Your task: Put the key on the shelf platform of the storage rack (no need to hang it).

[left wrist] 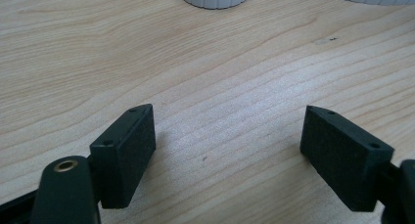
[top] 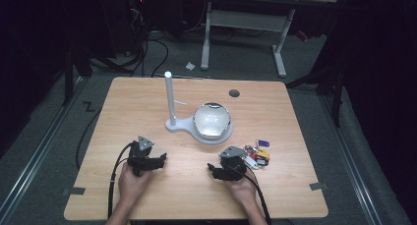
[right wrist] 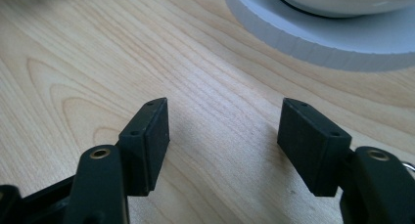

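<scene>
Resting on the tabletop, the left claw and the right claw are both spread wide with nothing between their jaws. The bunch of keys lies just beside the right claw. The white stand with its bowl sits ahead of both claws.

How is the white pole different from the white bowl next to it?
The pole is tall and thin and stands upright; the bowl is low, wide and round. The pole stands on the narrow end of the white base, the bowl on the broad round end. Both are white and share that base on the table.
</scene>
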### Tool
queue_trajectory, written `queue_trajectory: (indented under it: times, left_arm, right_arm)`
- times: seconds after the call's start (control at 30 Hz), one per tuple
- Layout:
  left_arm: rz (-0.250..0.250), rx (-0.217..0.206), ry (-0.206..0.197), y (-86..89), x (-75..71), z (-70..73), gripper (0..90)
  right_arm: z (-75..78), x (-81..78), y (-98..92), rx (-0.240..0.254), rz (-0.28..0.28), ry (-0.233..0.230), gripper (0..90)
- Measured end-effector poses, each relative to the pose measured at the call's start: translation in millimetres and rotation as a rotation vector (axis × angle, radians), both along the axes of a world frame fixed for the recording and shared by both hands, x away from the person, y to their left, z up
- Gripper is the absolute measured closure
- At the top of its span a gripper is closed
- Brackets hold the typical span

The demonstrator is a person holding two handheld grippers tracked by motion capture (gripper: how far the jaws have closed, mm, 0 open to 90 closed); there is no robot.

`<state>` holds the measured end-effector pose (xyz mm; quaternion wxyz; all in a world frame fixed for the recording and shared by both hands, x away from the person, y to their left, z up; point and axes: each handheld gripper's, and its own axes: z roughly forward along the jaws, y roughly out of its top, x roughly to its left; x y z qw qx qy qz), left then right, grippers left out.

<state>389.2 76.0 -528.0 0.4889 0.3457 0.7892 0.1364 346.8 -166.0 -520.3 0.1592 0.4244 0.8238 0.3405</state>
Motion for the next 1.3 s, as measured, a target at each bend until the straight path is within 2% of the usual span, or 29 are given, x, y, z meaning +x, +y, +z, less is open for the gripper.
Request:
queue_trajectory:
  times: [0.13, 0.2, 0.23, 0.4, 0.67, 0.9, 1.0, 1.3]
  left_arm:
    - [0.003, -0.002, 0.002, -0.2, -0.1, 0.1, 21.2]
    - [0.0, 0.001, -0.001, 0.0, 0.0, -0.1, 21.2]
    - [-0.003, 0.004, -0.004, 0.2, 0.0, -0.3, 21.1]
    - [0.001, -0.001, 0.001, 0.0, -0.1, 0.0, 21.1]
    - [-0.002, 0.001, -0.001, 0.2, -0.3, -0.1, 21.1]
    - [0.0, 0.0, -0.001, 0.1, -0.3, -0.1, 21.1]
    - [-0.002, 0.002, -0.002, 0.3, -0.3, -0.2, 21.1]
    - [-0.002, 0.002, -0.002, 0.2, -0.3, -0.2, 21.1]
  right_arm:
    - [3.3, 0.2, -4.1, 0.01, -0.035, 0.019, 41.6]
    - [6.3, -0.3, -6.1, 0.017, -0.043, 0.014, 41.8]
    - [10.3, -1.4, -8.4, 0.009, -0.047, -0.002, 42.1]
    - [15.3, -3.9, -20.0, 0.023, -0.073, 0.005, 42.4]
    - [23.0, -7.2, -33.7, 0.029, -0.105, -0.012, 42.9]
    - [31.5, -11.8, -56.9, 0.053, -0.162, -0.037, 43.2]
    - [33.2, -12.6, -62.1, 0.051, -0.173, -0.045, 43.3]
    - [37.7, -15.6, -89.3, 0.061, -0.254, -0.062, 43.3]
